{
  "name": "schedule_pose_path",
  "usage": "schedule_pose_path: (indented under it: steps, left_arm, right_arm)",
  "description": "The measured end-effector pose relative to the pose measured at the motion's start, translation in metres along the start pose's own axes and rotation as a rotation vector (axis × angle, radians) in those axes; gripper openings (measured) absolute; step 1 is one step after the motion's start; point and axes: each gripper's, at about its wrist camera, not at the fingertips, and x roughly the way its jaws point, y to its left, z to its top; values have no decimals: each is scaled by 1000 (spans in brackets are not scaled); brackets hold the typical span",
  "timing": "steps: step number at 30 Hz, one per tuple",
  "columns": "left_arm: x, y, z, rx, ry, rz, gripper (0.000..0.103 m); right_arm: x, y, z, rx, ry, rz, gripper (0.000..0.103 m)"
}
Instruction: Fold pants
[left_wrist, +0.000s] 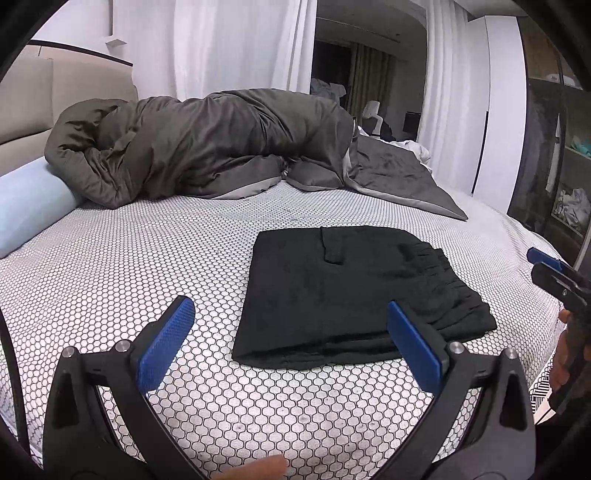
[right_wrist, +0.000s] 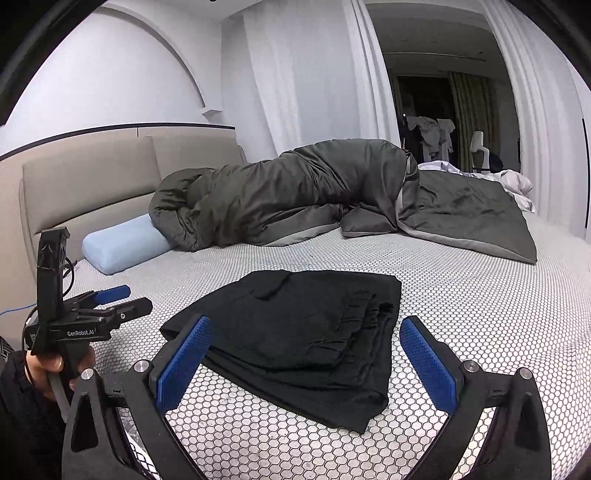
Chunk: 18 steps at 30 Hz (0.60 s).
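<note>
Black pants (left_wrist: 354, 291) lie folded into a flat rectangle on the honeycomb-patterned bed sheet (left_wrist: 129, 266); the gathered waistband is at their right edge. My left gripper (left_wrist: 290, 319) hovers open just in front of the pants' near edge, holding nothing. In the right wrist view the pants (right_wrist: 295, 339) lie straight ahead, and my right gripper (right_wrist: 304, 332) is open above their near corner, empty. The left gripper (right_wrist: 118, 299) shows at the left of that view, held in a hand (right_wrist: 55, 365). The right gripper (left_wrist: 543, 264) pokes in at the right edge of the left wrist view.
A dark grey duvet (left_wrist: 207, 147) is bunched across the far side of the bed, over a light blue pillow (left_wrist: 29, 206). A beige headboard (right_wrist: 88, 192) stands at the left. White curtains (right_wrist: 295, 74) and a dark doorway lie behind; shelving (left_wrist: 561, 166) stands at the right.
</note>
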Motion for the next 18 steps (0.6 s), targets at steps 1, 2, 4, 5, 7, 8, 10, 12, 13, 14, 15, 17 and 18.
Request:
schedule_pose_path:
  steps: [1,2,4,5,7,8,10,12,13,14,15,17,18]
  left_arm:
    - [0,-1,0,0,2,0,103]
    - [0,-1,0,1,3,1,103]
    - [-1,-1,0,3,2,4,103]
    - [-1,-1,0,5,2,3,103]
    - [-2,-3,-1,1,0,8,103]
    - [-1,-2,-1,3,0,6,103]
    - [-2,-2,-1,3,-3,17,103]
    - [-1,0,-1,-1,-1,14,103]
    - [-2,1,-1,-2,-1,13,103]
    - [-2,1,0,-2,-1,14,103]
    - [-2,2,0,-2,-3,15,103]
    - [-2,3,0,-1,-4,12,103]
    - [-3,3,0,0,-7,12,103]
  right_arm:
    - [1,1,0,2,3,-1,103]
    - [2,1,0,3,2,-1,103]
    - [2,1,1,-1,3,4,103]
    - [2,2,1,-4,2,5,103]
    - [4,2,1,-7,6,5,103]
    - [5,2,1,-7,7,4,103]
    - [5,2,0,-8,1,-2,103]
    - [4,1,0,-4,0,1,103]
    - [3,0,0,-2,-2,0,103]
    - [3,0,0,-1,-2,0,103]
    - [3,-1,-1,0,-2,-1,103]
    - [2,-2,-1,2,-4,0,103]
    - [2,-2,-1,1,-4,1,103]
